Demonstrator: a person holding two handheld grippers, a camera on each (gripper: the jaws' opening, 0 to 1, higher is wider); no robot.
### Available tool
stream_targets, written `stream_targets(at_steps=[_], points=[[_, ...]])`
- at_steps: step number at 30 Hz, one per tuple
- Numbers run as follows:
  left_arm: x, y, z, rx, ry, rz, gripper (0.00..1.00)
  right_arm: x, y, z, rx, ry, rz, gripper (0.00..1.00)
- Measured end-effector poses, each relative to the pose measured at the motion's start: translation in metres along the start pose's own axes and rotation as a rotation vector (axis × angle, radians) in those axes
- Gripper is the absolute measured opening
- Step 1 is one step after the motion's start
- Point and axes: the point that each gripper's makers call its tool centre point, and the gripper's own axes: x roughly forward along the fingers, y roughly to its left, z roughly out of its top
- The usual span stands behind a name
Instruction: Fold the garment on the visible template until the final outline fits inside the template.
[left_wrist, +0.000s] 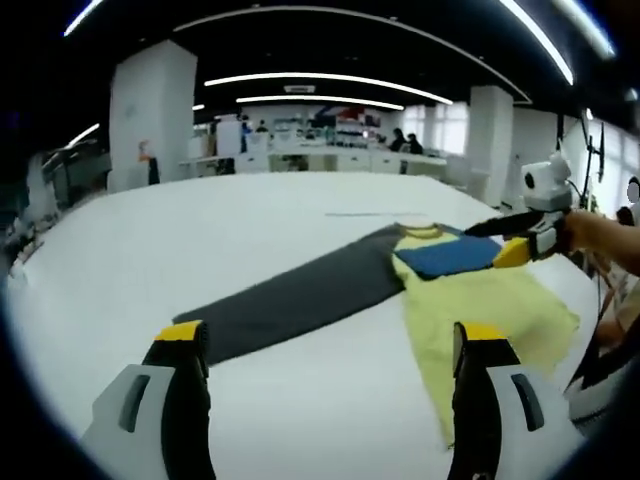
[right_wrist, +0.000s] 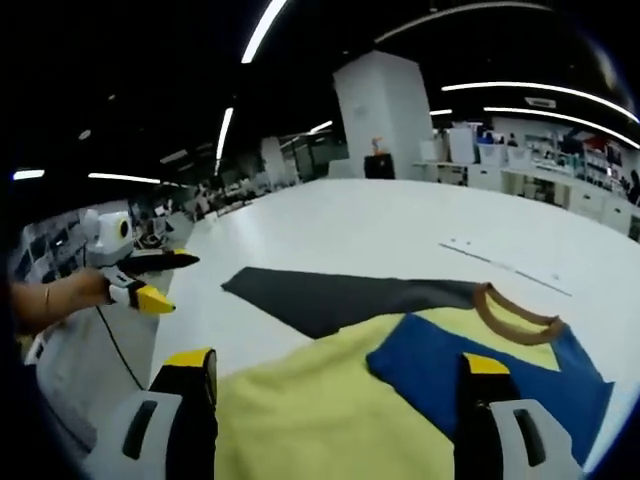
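Observation:
A yellow garment (left_wrist: 480, 310) with a blue panel (left_wrist: 450, 256) and a brown collar (right_wrist: 512, 310) lies flat on the white table, right of centre in the left gripper view. A dark grey flat strip (left_wrist: 300, 298) runs out from under it toward the left; I cannot tell whether it is a sleeve or the template. My left gripper (left_wrist: 330, 335) is open over bare table, short of the strip. My right gripper (right_wrist: 335, 365) is open just above the yellow cloth (right_wrist: 320, 410), holding nothing. Each gripper also shows in the other's view: the right one (left_wrist: 505, 240) by the blue panel, the left one (right_wrist: 165, 280) off the table's edge.
The white table (left_wrist: 250, 230) is wide, with a thin line marked on it (left_wrist: 370, 213) behind the garment. A hand (right_wrist: 60, 295) holds the left gripper and a cable (right_wrist: 120, 350) hangs from it. White columns (left_wrist: 150, 110) and desks stand far behind.

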Motion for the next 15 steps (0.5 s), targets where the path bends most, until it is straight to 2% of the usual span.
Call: stream_targets(at_steps=[4, 5, 8, 15], points=[[0.004, 0.023, -0.006, -0.025, 0.013, 0.064, 0.9, -0.005, -0.002, 0.0, 0.006, -0.013, -0.005, 0.98], [0.004, 0.031, -0.008, -0.024, 0.017, 0.097, 0.88, -0.007, -0.003, 0.0, 0.005, -0.015, -0.006, 0.98], [0.008, 0.044, -0.01, -0.03, 0.017, 0.13, 0.85, -0.012, -0.004, -0.002, -0.004, -0.018, -0.012, 0.98], [0.015, 0.067, -0.022, -0.06, 0.034, 0.199, 0.71, -0.023, -0.009, -0.006, -0.007, -0.023, -0.021, 0.97]])
